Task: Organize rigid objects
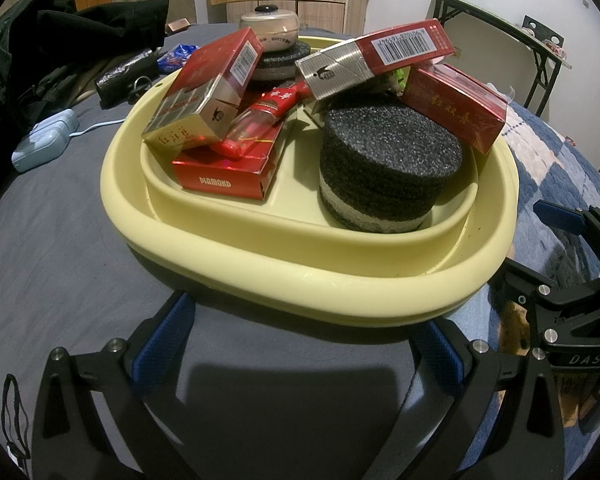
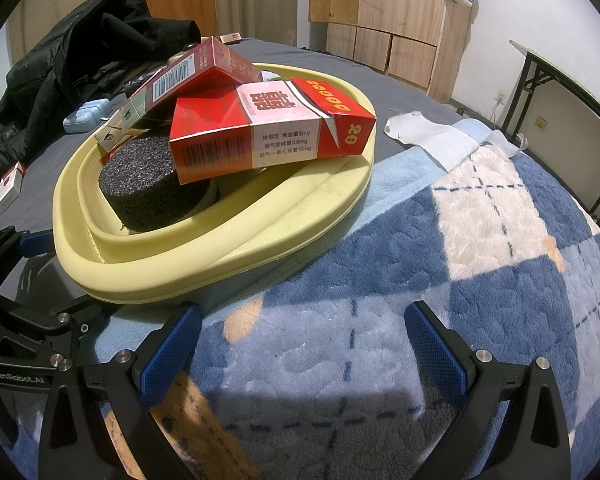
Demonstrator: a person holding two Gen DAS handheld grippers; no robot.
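Note:
A pale yellow tray (image 1: 284, 272) (image 2: 228, 248) sits on the bed, piled with several red cigarette packs and black foam discs. A thick black foam disc (image 1: 392, 168) (image 2: 148, 176) stands at the tray's front. A red pack marked DIAMOND (image 1: 224, 176) lies flat with a red lighter (image 1: 256, 128) on it. A red and white pack (image 2: 268, 132) leans on the foam disc. My left gripper (image 1: 300, 344) is open just before the tray's near rim, nothing between its fingers. My right gripper (image 2: 304, 340) is open over the blue checked blanket, right of the tray, holding nothing.
A light blue case with a cable (image 1: 46, 144) lies left of the tray, beside dark clothing (image 1: 60, 48). A lone cigarette pack (image 2: 10, 184) lies on the grey sheet. A white cloth (image 2: 432, 136) rests on the blanket (image 2: 480, 240). A folding table (image 1: 500, 32) stands at the right.

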